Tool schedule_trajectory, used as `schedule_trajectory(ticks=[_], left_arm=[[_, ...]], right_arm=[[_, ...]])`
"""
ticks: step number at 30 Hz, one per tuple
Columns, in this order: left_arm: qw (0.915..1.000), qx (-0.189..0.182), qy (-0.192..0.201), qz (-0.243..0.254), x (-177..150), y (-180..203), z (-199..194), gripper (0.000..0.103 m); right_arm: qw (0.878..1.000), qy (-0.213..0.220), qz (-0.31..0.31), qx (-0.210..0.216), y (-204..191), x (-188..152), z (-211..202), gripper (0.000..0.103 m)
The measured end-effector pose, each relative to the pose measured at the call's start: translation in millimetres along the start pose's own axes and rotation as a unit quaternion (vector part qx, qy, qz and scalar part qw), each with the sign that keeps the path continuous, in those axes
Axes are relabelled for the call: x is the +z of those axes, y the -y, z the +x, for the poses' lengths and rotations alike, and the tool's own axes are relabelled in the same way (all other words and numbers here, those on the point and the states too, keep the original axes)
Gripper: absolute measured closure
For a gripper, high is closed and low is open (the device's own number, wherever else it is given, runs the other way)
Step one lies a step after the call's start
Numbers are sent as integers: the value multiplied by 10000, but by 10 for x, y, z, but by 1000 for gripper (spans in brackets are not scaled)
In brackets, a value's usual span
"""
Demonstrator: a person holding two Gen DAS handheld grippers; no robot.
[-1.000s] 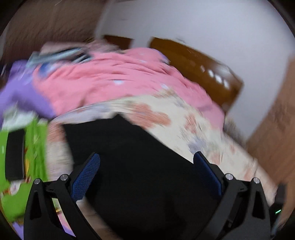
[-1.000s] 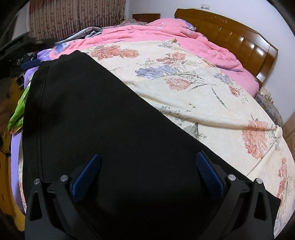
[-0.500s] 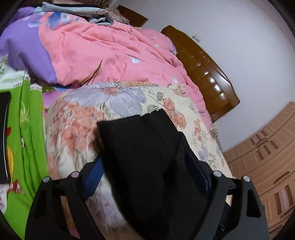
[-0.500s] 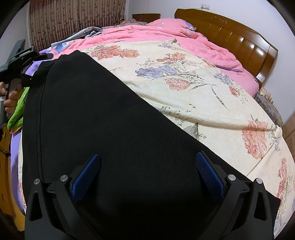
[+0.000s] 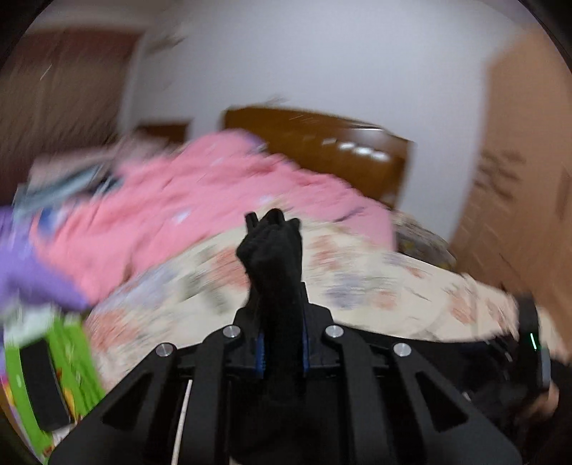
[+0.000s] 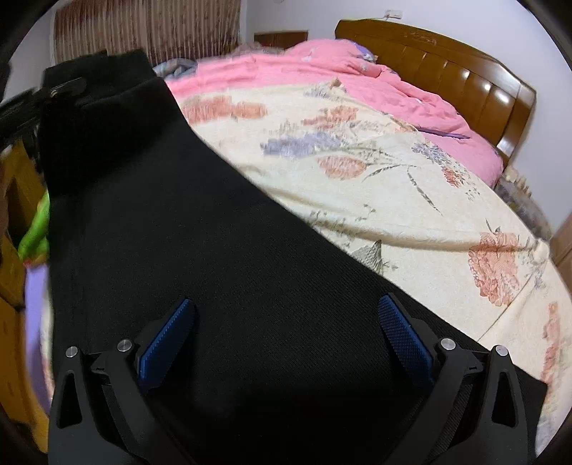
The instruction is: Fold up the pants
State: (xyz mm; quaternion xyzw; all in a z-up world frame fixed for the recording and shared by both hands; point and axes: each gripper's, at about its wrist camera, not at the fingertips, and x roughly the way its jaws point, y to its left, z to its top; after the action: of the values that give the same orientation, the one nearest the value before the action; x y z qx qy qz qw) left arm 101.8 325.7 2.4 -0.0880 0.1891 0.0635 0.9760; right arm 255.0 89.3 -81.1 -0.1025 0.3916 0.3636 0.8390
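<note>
The left gripper [image 5: 282, 352] has its jaws pressed together on a bunch of the black pants [image 6: 200, 257], and a tuft of the dark cloth stands up past the blue pads [image 5: 261, 352]. That view is badly smeared, so only the broad shapes behind it can be trusted: the floral bedsheet [image 5: 357, 282], the pink quilt [image 5: 200, 200] beyond it, and the wooden headboard [image 5: 321, 143] behind the quilt.

The right gripper [image 6: 286, 332] holds its jaws spread wide, the blue pads [image 6: 166, 338] well apart, low over the pants near the end of the garment farthest from the headboard. Whether its fingers touch the cloth cannot be told.

From the right wrist view the pants lie spread along the edge of the bedsheet [image 6: 393, 186] farthest from the headboard [image 6: 464, 71], running as a long dark band. Their far left end is lifted off the sheet and seems to hang from a dark tool there, probably the left gripper [image 6: 53, 93], though blur hides its jaws. The pink quilt [image 6: 321, 68] is bunched against the headboard, and a striped curtain [image 6: 143, 28] hangs to its left.
</note>
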Motion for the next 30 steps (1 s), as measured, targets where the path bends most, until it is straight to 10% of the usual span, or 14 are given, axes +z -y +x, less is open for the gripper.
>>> schedule_trajectory(ticks=[4,9,12,16,22,30], left_arm=[[9908,-700,-40,1162,-237,983,-216,90],[9355,-1509,-1188,2966,-1136,1955,-97,77],[9143,-1774,-836,3543,-1421,2121,-420,25],[9311,-1772,-413,3160,-1225,1802,-814,10],[9854,-492,-742,1453,-993,604,-621,9],[9882,-197,-1271,833,-1315,185,-384,9]], right_arm=[[9723,1072,1966,670,647,-144,-582,5],[9607,1050,2540,386,962,-404,-1053,5],[9654,770,2453,446,891,-565,-1200,4],[9646,366,2465,865,694,-808,-1259,5],[9536,-589,2391,1731,146,-860,-834,20],[9354,-1107,2564,2168,-178,-603,-395,39]])
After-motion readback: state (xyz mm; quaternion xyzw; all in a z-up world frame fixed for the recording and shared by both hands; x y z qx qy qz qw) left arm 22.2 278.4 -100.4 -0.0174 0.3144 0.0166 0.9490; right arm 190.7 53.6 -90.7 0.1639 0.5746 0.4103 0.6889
